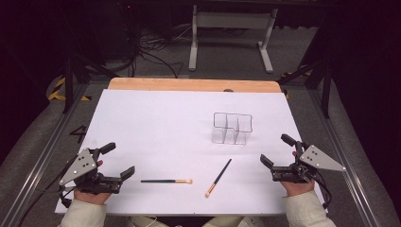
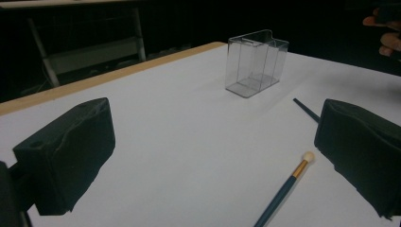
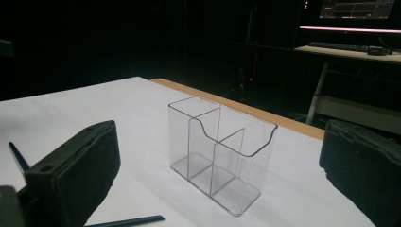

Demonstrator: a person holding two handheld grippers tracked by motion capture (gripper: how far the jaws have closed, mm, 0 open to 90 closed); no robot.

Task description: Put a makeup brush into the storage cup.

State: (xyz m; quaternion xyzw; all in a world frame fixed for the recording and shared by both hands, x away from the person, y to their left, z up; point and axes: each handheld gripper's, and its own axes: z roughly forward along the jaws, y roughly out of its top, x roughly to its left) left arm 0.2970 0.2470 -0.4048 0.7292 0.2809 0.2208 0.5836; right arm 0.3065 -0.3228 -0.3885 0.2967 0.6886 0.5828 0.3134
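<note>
A clear plastic organizer (image 1: 231, 127) with several compartments stands upright right of the white table's middle. Two dark-handled brushes lie near the front edge. One (image 1: 165, 181) lies crosswise with its pale tip pointing right; the other (image 1: 219, 177) lies slantwise with its tip toward me. My left gripper (image 1: 118, 160) rests at the front left, open and empty, its jaws facing the first brush (image 2: 283, 189) and the organizer (image 2: 255, 64). My right gripper (image 1: 276, 150) rests at the front right, open and empty, looking at the organizer (image 3: 220, 153). A brush handle (image 3: 127, 221) lies low in the right gripper view.
A white sheet (image 1: 156, 123) covers the table, with a wooden strip (image 1: 189, 85) bare at the far edge. Beyond it stand a white metal stand (image 1: 231, 28) and floor cables (image 1: 151, 52). A monitor (image 3: 354, 9) and a keyboard (image 3: 340, 46) sit on a desk in the dark background.
</note>
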